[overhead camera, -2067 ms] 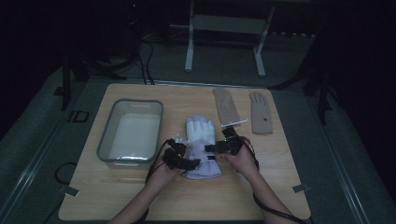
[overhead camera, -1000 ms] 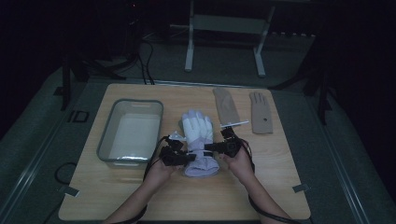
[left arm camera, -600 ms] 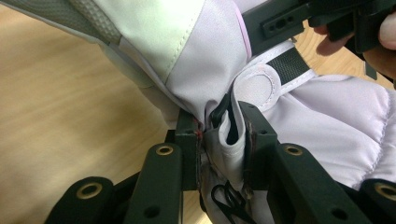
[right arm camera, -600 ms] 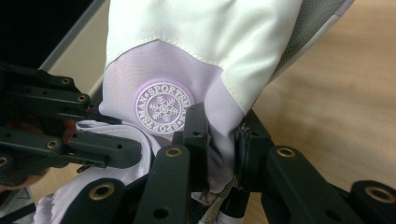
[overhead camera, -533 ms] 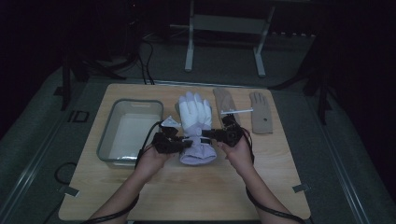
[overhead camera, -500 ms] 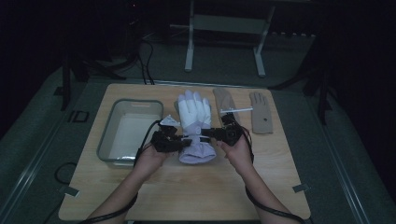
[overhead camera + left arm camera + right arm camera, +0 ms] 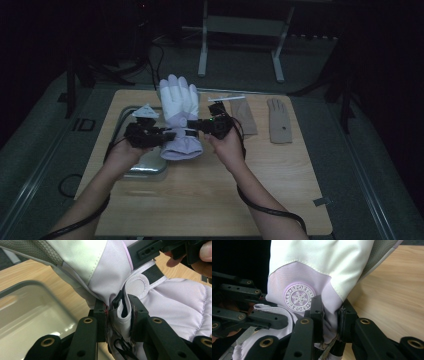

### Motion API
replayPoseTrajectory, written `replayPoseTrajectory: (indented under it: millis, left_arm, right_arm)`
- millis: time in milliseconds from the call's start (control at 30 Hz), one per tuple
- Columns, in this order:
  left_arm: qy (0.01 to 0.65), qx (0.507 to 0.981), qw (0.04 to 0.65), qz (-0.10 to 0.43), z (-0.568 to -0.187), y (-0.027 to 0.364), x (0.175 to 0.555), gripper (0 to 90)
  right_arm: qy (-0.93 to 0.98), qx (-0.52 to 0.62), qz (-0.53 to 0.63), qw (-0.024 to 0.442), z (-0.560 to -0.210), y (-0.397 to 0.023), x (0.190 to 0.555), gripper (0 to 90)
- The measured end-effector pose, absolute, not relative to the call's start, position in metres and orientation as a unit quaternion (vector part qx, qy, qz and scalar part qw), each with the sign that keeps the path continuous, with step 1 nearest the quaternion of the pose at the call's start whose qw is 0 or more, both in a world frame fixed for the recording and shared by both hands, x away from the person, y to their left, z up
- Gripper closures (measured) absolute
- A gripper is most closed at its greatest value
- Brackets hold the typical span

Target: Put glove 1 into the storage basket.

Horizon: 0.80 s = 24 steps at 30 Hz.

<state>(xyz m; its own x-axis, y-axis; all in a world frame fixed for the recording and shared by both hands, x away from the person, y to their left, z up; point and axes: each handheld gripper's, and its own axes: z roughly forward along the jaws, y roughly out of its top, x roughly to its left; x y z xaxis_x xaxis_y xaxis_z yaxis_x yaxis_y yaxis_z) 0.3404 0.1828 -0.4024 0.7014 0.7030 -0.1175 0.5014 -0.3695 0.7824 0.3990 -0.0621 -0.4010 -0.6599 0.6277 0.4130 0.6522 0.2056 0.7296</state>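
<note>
1. The big winter glove [image 7: 179, 117] is white and pale purple, and it is up in the air over the wooden table [image 7: 210, 200], between the two hands.
2. Its fat fingers point up and away from the person, and its wide cuff hangs down at the bottom.
3. The finger part is white with neat stitched lines, and the cuff part is soft, puffy purple cloth (like a little quilt).
4. A round purple badge [image 7: 299, 298] with a snowflake in the middle sits on the wrist part, seen in the right gripper view.
5. A white strap with a round tab [image 7: 137, 285] and a black fuzzy strip crosses the wrist, seen in the left gripper view.
6. A grey mesh patch shows on the glove near the top of both gripper views.
7. The left gripper [image 7: 167, 136] is pinching the glove at its left side, with a fold of purple cloth squeezed tight between the jaws.
8. The right gripper [image 7: 192, 125] is pinching the glove at its right side, and cloth is bunched between its jaws too.
9. A clear tray [image 7: 145, 167] sits on the table under the left hand, just beside the glove.
10. Two thin tan gloves [image 7: 279, 120] lie flat on the table, off to the right and well apart from the big glove.
</note>
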Motion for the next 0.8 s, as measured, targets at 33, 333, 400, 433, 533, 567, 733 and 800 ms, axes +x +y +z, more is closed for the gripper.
replayPoseTrajectory:
  millis: [33, 333, 400, 433, 533, 567, 733, 800]
  left_arm:
    - [0.371, 0.817, 0.425, 0.121, -0.402, 0.19, 0.339, 73.2]
    - [0.394, 0.815, 0.409, 0.113, -0.416, 0.25, 0.332, 73.1]
    - [0.398, 0.815, 0.407, 0.107, -0.424, 0.262, 0.333, 73.1]
    - [0.401, 0.814, 0.406, 0.104, -0.43, 0.269, 0.335, 73.0]
    - [0.407, 0.814, 0.406, 0.087, -0.446, 0.282, 0.338, 73.0]
    - [0.409, 0.814, 0.404, 0.082, -0.451, 0.285, 0.339, 73.0]
    - [0.423, 0.824, 0.372, 0.059, -0.475, 0.286, 0.35, 72.9]
    - [0.427, 0.828, 0.36, 0.05, -0.482, 0.285, 0.354, 72.8]
  right_arm:
    - [-0.778, -0.41, -0.477, 0.016, -0.4, -0.055, 0.399, 77.1]
    - [-0.784, -0.405, -0.47, 0.042, -0.414, 0.01, 0.4, 77.1]
    - [-0.785, -0.407, -0.465, 0.046, -0.422, 0.023, 0.402, 77.1]
    - [-0.786, -0.407, -0.463, 0.046, -0.427, 0.029, 0.402, 77.1]
    - [-0.788, -0.415, -0.452, 0.054, -0.442, 0.046, 0.405, 77.0]
    - [-0.79, -0.417, -0.447, 0.055, -0.447, 0.05, 0.406, 77.0]
    - [-0.792, -0.439, -0.42, 0.067, -0.476, 0.06, 0.411, 77.0]
    - [-0.792, -0.449, -0.407, 0.071, -0.486, 0.062, 0.413, 76.9]
